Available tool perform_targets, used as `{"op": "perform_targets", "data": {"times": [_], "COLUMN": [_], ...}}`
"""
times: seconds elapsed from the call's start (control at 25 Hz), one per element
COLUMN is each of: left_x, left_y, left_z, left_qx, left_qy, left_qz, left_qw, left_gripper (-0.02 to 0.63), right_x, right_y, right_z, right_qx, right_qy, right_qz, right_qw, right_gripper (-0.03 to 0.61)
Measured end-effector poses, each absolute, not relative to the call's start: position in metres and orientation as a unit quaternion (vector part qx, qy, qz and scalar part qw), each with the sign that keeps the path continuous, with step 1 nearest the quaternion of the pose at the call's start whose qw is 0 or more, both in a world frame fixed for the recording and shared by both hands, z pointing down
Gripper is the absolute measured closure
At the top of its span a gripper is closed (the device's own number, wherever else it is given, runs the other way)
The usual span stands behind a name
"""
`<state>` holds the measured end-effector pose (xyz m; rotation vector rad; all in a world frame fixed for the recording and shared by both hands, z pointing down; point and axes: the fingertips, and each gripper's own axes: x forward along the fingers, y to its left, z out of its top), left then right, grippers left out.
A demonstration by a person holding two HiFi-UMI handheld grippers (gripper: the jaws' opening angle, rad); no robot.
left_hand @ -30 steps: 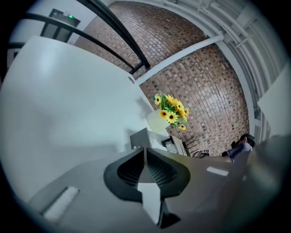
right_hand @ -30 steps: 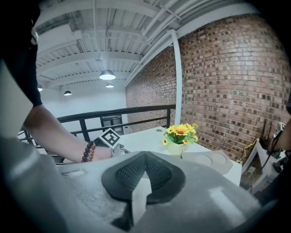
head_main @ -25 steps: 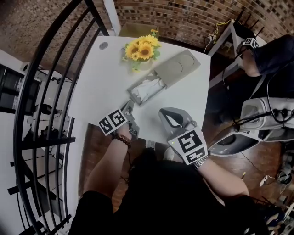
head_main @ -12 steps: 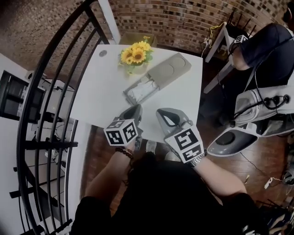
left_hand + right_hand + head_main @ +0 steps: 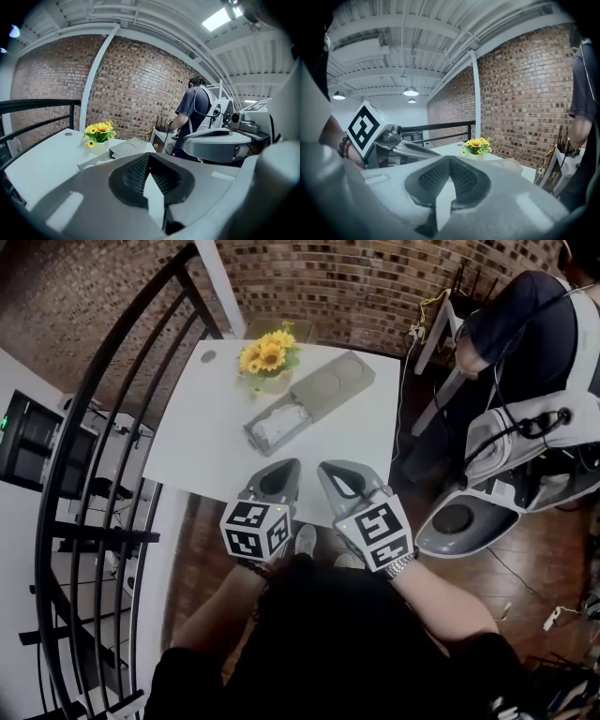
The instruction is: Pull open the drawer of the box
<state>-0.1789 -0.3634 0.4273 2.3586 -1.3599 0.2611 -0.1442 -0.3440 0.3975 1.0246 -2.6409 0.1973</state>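
One box (image 5: pixel 330 386) lies mid-surface (image 5: pixel 199 442), its single drawer (image 5: pixel 274 427) pulled out toward the near edge, beside one sunflower pot (image 5: pixel 265 362). Two claws, the left claw (image 5: pixel 284 471) and right claw (image 5: pixel 330 472), hover at that edge, pinched together and empty, with bare surface between them and the drawer.

A brick wall (image 5: pixel 375 277) runs along the far side of the room beyond my white bench (image 5: pixel 206 418), with a slanted white post (image 5: pixel 93 84) in front of it and a white desk (image 5: pixel 450 324) off to my right, where another person (image 5: pixel 525 324) stands. To my left a black railing (image 5: pixel 42 104) curves past the bench, with dark shelving (image 5: pixel 28 437) beyond it, and the floor (image 5: pixel 534 559) below me is brown wood. Overhead I see white ceiling beams (image 5: pixel 393 33), round hanging lamps (image 5: pixel 411 91) and a bright panel light (image 5: pixel 218 18).
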Motion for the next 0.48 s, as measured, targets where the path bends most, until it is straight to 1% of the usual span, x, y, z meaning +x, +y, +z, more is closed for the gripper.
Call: {"op": "perform_targets", "data": {"times": [0.48], "left_x": [-0.159], "left_y": [-0.341], "left_z": [0.425], "left_qx": [0.846], "left_qy": [-0.494], "left_qz": [0.112], "left_qw": [0.17], "left_gripper": [0.598], "right_x": [-0.132], "right_y": [-0.327], "right_z": [0.401], "right_qx": [0.347], "right_qy": [-0.925], "right_qz": [0.062], "right_qw": [0.139], "right_gripper": [0.588]}}
